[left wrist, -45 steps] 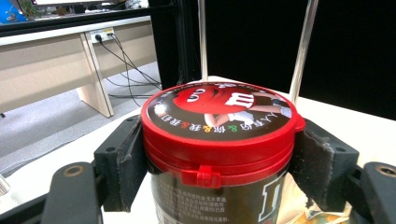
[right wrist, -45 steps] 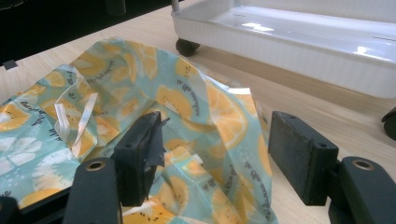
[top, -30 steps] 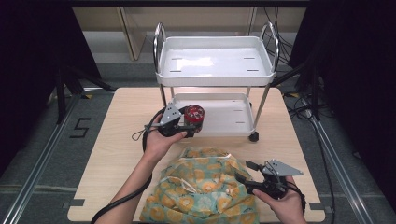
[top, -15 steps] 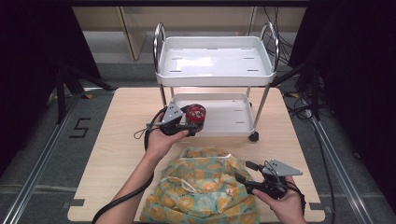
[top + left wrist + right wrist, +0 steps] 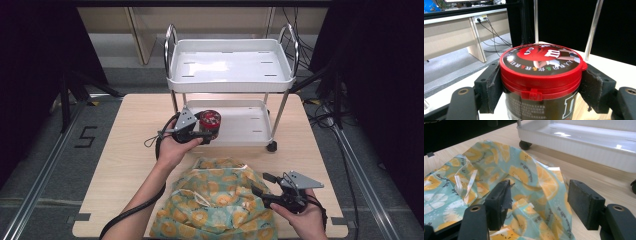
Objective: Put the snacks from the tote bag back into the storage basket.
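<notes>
Left gripper clamped on M&M's jar, now nudged closer to cart's lower tray; placement next. Right gripper jaws apart over bag.

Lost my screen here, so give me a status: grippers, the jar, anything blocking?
Left gripper shut on red-lidded jar, at cart's lower tray. Right gripper open over fruit-print bag. Nothing seen blocking.

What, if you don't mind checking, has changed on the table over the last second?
The left claw, shut on the red-lidded candy jar, has carried it slightly forward and right, toward the white cart's lower tray. Nothing was picked up or released. The right claw stays open at the edge of the citrus-print bag, which has not moved.
</notes>
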`<state>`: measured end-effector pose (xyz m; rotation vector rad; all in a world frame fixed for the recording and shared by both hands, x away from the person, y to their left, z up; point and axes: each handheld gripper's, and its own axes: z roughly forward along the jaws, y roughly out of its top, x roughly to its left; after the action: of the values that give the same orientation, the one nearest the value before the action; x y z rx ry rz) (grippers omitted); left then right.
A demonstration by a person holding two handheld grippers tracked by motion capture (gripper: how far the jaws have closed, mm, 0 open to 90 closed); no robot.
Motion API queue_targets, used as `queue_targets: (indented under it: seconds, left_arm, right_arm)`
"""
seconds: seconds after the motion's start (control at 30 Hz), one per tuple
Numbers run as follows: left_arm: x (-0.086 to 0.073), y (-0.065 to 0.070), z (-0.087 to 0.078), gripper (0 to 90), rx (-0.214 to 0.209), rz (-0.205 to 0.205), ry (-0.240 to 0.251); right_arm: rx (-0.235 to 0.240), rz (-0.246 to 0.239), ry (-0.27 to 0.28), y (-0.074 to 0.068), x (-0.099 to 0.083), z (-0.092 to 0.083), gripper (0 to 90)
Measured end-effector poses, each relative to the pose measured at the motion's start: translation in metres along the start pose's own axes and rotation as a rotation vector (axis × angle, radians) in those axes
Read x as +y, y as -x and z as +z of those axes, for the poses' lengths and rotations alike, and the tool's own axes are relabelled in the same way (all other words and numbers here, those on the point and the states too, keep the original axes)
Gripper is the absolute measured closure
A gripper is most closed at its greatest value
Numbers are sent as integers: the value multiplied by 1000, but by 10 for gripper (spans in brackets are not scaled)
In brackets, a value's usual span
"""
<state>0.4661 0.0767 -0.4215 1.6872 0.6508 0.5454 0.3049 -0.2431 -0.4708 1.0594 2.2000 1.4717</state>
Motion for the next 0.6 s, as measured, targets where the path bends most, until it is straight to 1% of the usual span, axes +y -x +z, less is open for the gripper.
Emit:
queue_targets:
  seconds: [0.07,0.1,0.13,0.17,0.3,0.47,0.6]
  left_arm:
    - [0,-1,1,256,2,-1,1]
    - [0,-1,1,256,4,0,0]
    - [0,-2,1,256,4,1,-2]
    - [0,-2,2,256,4,-1,-4]
    - [0,-3,3,256,7,6,-12]
    - [0,-3,5,255,9,6,-10]
    - [0,-2,7,256,8,-3,-4]
  right_arm:
    - [2,5,-3,-1,0,0,362]
    - [0,-10,2,1,0,0,362]
    - [3,2,-3,-1,0,0,362]
    - [4,-8,1,0,0,0,362]
    - [6,-5,2,0,0,0,362]
    - [5,-9,2,0,0,0,362]
    - [7,-7,2,0,0,0,362]
